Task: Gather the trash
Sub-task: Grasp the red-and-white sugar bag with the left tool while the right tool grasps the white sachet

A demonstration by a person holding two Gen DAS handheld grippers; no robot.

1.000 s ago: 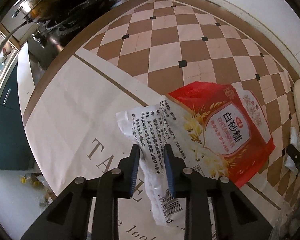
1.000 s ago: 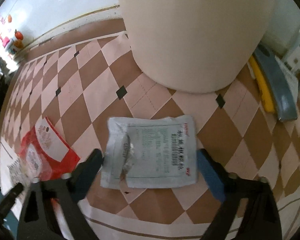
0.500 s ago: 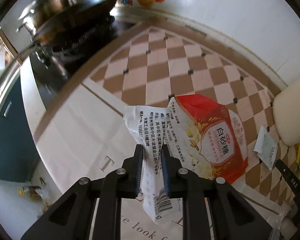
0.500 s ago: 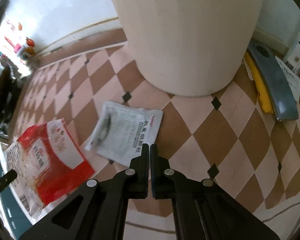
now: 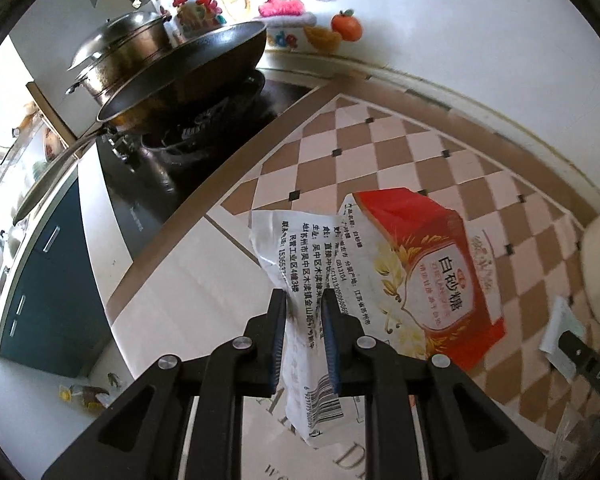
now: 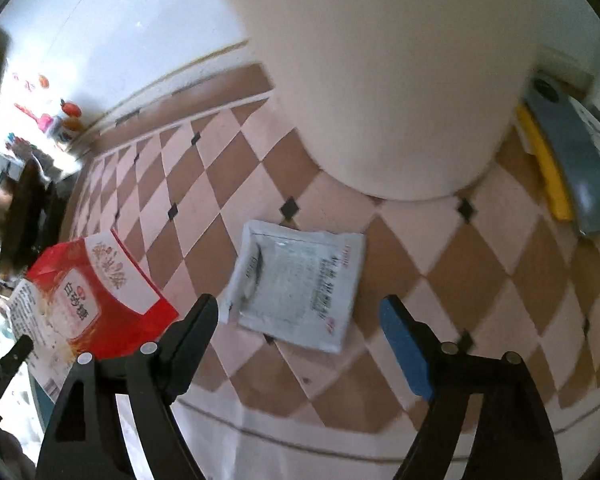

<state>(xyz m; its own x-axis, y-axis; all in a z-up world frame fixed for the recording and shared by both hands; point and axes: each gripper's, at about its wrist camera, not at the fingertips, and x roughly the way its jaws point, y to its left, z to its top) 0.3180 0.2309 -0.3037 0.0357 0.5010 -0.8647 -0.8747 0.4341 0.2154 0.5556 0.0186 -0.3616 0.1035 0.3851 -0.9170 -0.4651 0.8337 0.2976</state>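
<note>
My left gripper (image 5: 303, 312) is shut on the white printed edge of a red and white sugar bag (image 5: 428, 280) and holds it lifted above the checkered table cover. The same bag shows at the left of the right wrist view (image 6: 96, 300). A flat grey-white sachet (image 6: 300, 280) lies on the checkered cover. My right gripper (image 6: 300, 312) is open, with its fingers on either side of the sachet's near edge. The sachet also shows at the right edge of the left wrist view (image 5: 560, 328).
A large cream cylinder (image 6: 380, 80) stands just behind the sachet. A yellow and grey tool (image 6: 568, 176) lies to its right. A wok and a lidded pot (image 5: 172, 68) sit on a stove at the left. Dark cabinets (image 5: 40, 280) are below the counter edge.
My left gripper has closed on the sugar bag and lifted it. My right gripper was open, shut half a second ago, and is open again over the sachet.
</note>
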